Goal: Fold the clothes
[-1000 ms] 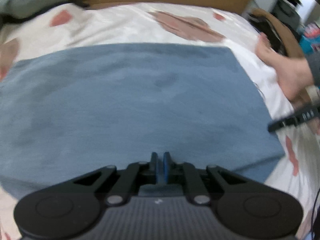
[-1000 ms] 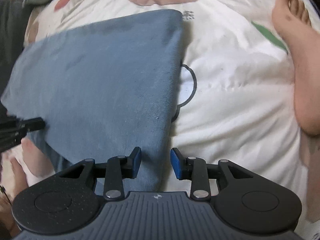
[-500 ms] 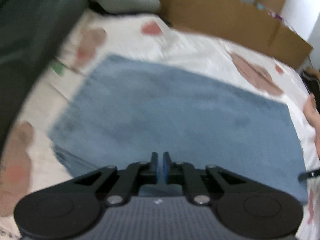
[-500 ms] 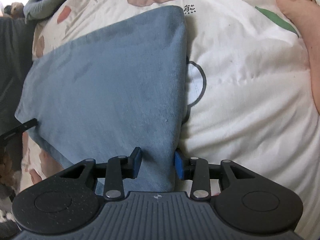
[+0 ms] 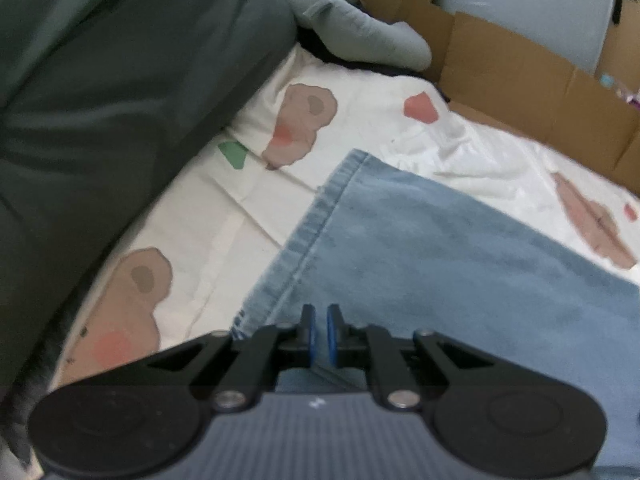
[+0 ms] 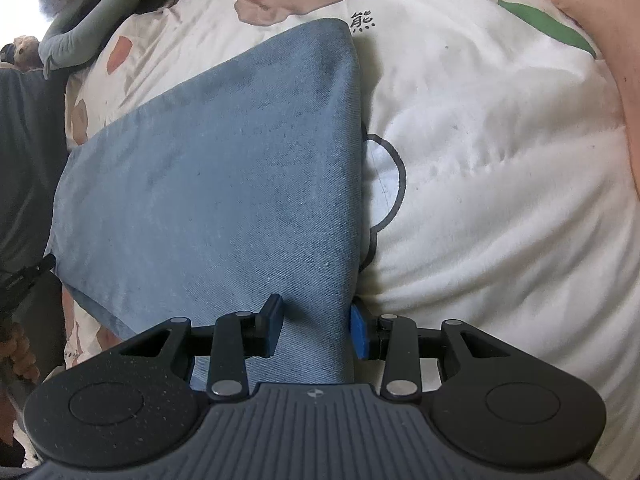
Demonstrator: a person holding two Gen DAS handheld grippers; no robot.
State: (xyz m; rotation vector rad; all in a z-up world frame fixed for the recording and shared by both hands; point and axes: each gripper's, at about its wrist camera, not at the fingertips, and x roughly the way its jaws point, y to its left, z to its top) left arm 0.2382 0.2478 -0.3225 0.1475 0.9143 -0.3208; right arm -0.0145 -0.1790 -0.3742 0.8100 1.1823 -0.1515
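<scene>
bear-print bedsheet holds folded jeans; left claw pinches them, right claw gapes astride

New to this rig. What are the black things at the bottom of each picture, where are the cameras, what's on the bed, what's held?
There is no robot here: a person holds hand-held tongs in each hand, and each carries a fisheye camera looking forward along its two fingers. The black shapes at the bottom are the tongs themselves.

Left wrist view: the left tongs have their blue pads nearly together; denim runs up to them, but whether they pinch it cannot be told. Ahead lies the folded blue jeans on a white bedsheet printed with bears, with a dark green cover on the left and cardboard behind.

Right wrist view: the right tongs stand open, straddling the jeans' folded edge. A bare foot rests on the sheet at top right.
</scene>
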